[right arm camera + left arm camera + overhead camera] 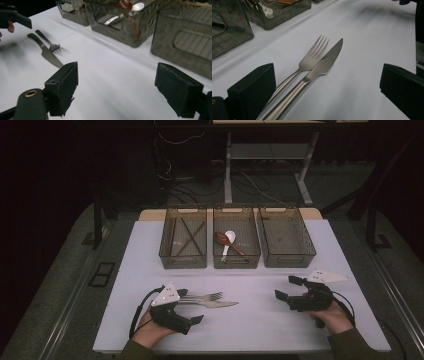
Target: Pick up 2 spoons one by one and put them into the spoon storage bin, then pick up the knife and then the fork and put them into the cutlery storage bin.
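Cutlery lies on the white worktop (260, 330) toward its near left corner: a fork (202, 297) and a knife (216, 304) side by side, touching along their handles, tips pointing to the right edge. The fork is on the far side, the knife on the near side.

The left claw (191, 306) sits at the handle ends of both, its jaws spread wide with nothing between the pads. In the left gripper view the fork (312, 58) and knife (322, 65) run up from beside the left jaw, and the gap to the right jaw is bare worktop.

The right claw (286, 288) hovers near the right edge, well apart from the cutlery, also released and holding nothing. Its own view looks across at the fork (48, 42) and knife (47, 52).

Along the far edge stand three dark see-through bins in a row. The left bin (170, 255) holds chopsticks (189, 237), crossed. The middle bin (237, 262) holds a white spoon (228, 241) and a brown spoon (226, 241) lying over each other. The right bin (290, 260) has nothing visible inside.
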Demonstrator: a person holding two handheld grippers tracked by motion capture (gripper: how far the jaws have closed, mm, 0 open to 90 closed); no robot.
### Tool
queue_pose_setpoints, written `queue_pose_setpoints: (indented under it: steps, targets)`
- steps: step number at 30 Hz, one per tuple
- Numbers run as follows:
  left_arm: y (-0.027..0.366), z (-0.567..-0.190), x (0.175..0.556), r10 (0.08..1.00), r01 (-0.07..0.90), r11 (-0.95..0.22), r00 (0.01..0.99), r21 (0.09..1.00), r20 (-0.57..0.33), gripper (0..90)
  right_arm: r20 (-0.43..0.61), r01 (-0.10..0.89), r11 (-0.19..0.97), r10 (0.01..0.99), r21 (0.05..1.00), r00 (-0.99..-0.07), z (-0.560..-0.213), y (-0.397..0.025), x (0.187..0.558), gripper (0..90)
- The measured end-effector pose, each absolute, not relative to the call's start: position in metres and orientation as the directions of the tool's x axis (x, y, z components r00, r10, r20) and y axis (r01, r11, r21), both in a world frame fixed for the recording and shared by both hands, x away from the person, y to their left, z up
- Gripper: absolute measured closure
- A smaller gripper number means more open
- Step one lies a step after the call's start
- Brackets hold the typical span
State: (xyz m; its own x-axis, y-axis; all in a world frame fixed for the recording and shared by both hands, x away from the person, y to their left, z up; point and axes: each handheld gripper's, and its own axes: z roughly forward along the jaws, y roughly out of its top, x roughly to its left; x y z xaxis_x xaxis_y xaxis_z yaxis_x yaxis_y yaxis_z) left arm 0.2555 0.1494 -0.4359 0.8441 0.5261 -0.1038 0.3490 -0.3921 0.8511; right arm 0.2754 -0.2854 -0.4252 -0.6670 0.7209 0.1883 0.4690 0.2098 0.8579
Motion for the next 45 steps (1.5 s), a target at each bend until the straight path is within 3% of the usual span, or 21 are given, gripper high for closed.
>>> queue_pose_setpoints:
  steps: [10, 13, 21, 28, 33, 45]
  targets:
    - [0.149, -0.434, 0.255, 0.533, 0.349, -0.391, 0.84, 0.851, -0.1, 0.0, 0.197, 0.484, 0.213, 0.722, 0.849, -0.663, -0.442, -0.298, 0.257, 18.0]
    - [0.152, -0.431, 0.256, 0.529, 0.353, -0.384, 0.841, 0.853, -0.11, 6.1, 0.201, 0.488, 0.214, 0.721, 0.846, -0.663, -0.443, -0.299, 0.258, 18.0]
    - [0.171, -0.422, 0.264, 0.572, 0.38, -0.385, 0.813, 0.841, -0.106, 33.8, 0.193, 0.485, 0.227, 0.717, 0.844, -0.67, -0.443, -0.298, 0.259, 18.0]
    - [0.184, -0.423, 0.278, 0.615, 0.427, -0.413, 0.782, 0.805, -0.099, 71.8, 0.191, 0.489, 0.239, 0.712, 0.839, -0.676, -0.445, -0.297, 0.259, 17.9]
    - [0.186, -0.429, 0.284, 0.614, 0.449, -0.466, 0.784, 0.762, -0.087, 87.7, 0.18, 0.483, 0.252, 0.708, 0.839, -0.683, -0.446, -0.297, 0.259, 17.9]
    - [0.176, -0.439, 0.293, 0.6, 0.442, -0.526, 0.798, 0.726, -0.052, 88.9, 0.178, 0.486, 0.263, 0.705, 0.833, -0.686, -0.446, -0.295, 0.259, 18.0]
